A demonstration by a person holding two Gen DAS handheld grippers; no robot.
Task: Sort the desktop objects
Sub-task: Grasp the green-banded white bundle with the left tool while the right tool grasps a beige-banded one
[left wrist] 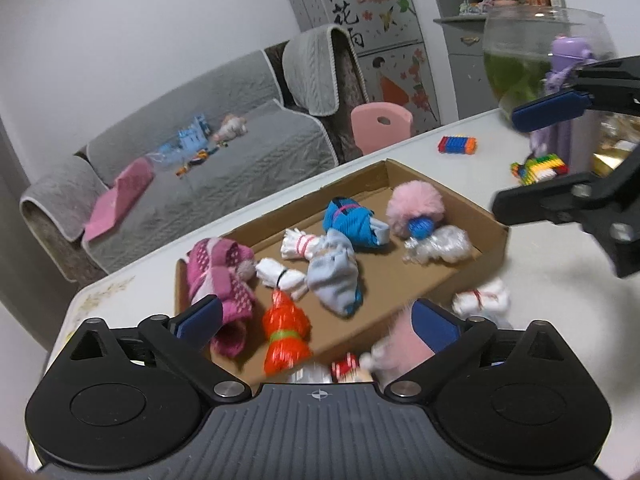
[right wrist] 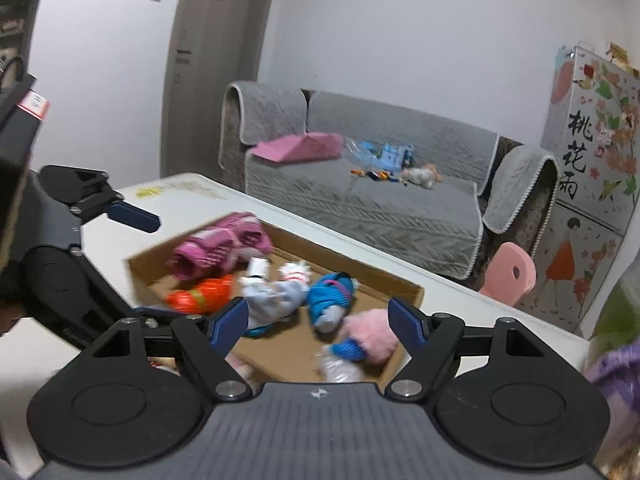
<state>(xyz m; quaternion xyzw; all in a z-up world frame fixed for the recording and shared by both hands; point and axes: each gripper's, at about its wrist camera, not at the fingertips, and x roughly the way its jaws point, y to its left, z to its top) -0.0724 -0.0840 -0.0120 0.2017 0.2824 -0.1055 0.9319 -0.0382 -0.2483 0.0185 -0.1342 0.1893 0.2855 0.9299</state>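
A shallow cardboard box [left wrist: 444, 200] lies on the white table. It holds a magenta sock [left wrist: 222, 276], an orange bundle [left wrist: 286, 332], a light-blue sock [left wrist: 334, 276], a blue sock [left wrist: 352, 222], a pink pompom [left wrist: 414, 204] and white bundles. My left gripper [left wrist: 316, 316] hovers open over the box's near edge with nothing between its fingers. My right gripper [right wrist: 318, 320] is open above the box's near side, also holding nothing, and appears at the right in the left wrist view as the right gripper [left wrist: 524, 156]. A white bundle with a red tie [left wrist: 482, 300] and a pink item [left wrist: 400, 344] lie outside the box.
Two colourful block toys [left wrist: 458, 145] [left wrist: 540, 168] lie on the table beyond the box. A glass bowl with green water [left wrist: 520, 52] and a purple bottle [left wrist: 568, 52] stand at the far right. A pink chair [left wrist: 380, 124] and a grey sofa [left wrist: 240, 152] are behind the table.
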